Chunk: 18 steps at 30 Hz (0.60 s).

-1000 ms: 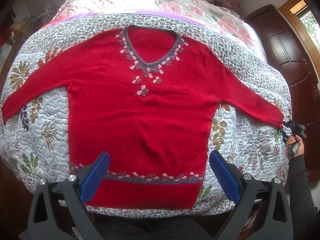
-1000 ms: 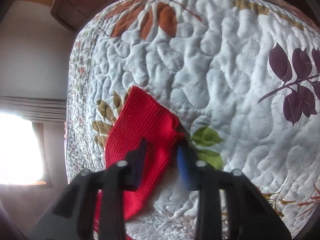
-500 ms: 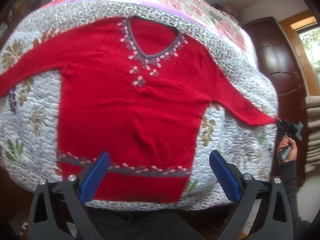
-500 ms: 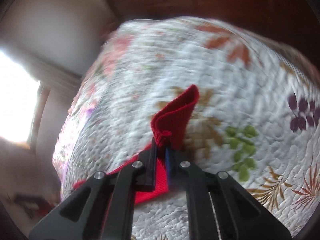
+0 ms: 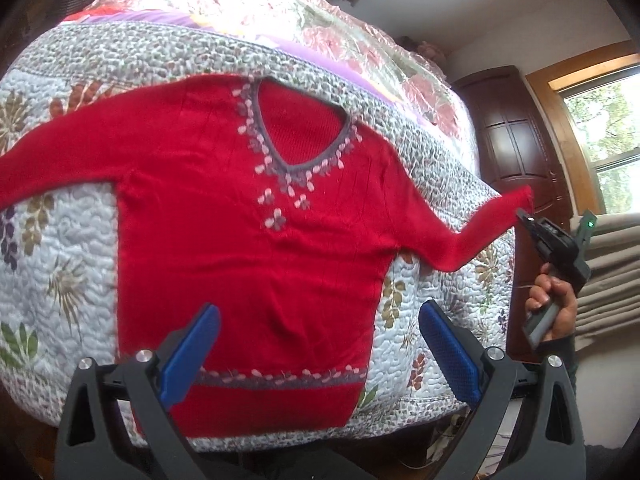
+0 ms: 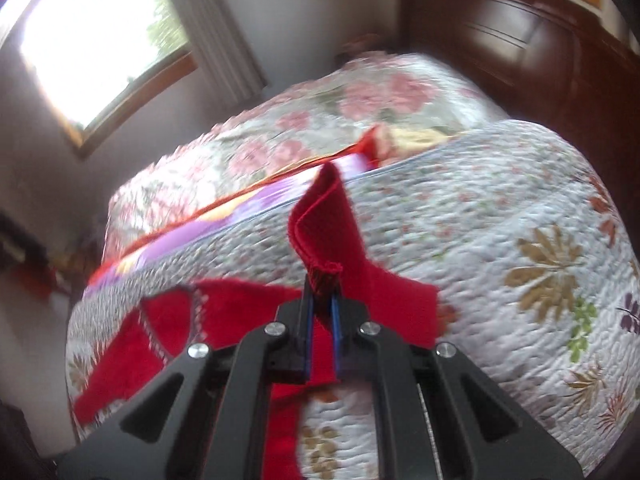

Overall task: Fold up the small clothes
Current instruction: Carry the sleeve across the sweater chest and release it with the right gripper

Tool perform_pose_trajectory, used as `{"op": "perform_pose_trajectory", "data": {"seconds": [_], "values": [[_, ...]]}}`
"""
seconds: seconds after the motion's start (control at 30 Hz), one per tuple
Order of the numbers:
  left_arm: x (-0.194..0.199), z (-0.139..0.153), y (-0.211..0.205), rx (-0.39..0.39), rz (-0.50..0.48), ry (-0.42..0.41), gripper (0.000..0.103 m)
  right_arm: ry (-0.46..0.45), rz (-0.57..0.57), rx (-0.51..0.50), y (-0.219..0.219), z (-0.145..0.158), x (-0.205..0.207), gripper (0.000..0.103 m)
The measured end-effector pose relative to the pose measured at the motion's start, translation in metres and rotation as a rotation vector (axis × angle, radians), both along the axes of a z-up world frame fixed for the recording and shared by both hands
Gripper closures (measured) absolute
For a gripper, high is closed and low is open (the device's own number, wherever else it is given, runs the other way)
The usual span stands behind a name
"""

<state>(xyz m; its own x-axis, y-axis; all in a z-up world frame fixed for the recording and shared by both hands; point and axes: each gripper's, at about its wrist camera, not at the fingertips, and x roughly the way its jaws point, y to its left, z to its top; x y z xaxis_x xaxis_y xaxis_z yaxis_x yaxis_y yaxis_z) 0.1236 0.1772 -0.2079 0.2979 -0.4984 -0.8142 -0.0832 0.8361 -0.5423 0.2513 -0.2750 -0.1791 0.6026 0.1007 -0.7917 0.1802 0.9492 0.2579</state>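
red sweater [image 5: 256, 240] lying flat across bed quilt [image 5: 60, 264], R gripper [image 6: 322, 316] pinching sleeve cuff [image 6: 320, 216] tight, lifting it off quilt's right edge, L gripper [image 5: 320, 344] hovering wide open, gripping nothing

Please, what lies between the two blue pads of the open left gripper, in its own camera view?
Left wrist view: between the left gripper pads lies the red knitted sweater lower body, flat on the quilted floral bedspread.

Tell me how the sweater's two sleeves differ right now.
The right sleeve is lifted off the quilt; the left sleeve lies flat on it. The right sleeve's cuff is pinched in the shut right gripper; nothing holds the left sleeve, and the left gripper is open above the hem. The right sleeve bends upward; the left sleeve runs straight. Both are the same plain red knit.
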Motion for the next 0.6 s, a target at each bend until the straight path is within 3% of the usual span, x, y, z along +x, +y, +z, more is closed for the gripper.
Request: {"op": "perform_pose_trajectory", "data": {"seconds": [0.23,0.53,0.6], "values": [[0.040,-0.001,0.017,-0.053,-0.051,-0.045,0.004,0.082,0.134,-0.055,0.111,-0.046,0.017,0.097],[0.091,-0.033,0.011,-0.127,-0.192,-0.033,0.004,0.260,0.249,-0.187,0.232,-0.160,0.020,0.096],[0.104,-0.050,0.008,-0.159,-0.207,-0.005,0.004,0.295,0.267,-0.239,0.250,-0.183,0.015,0.088]]}}
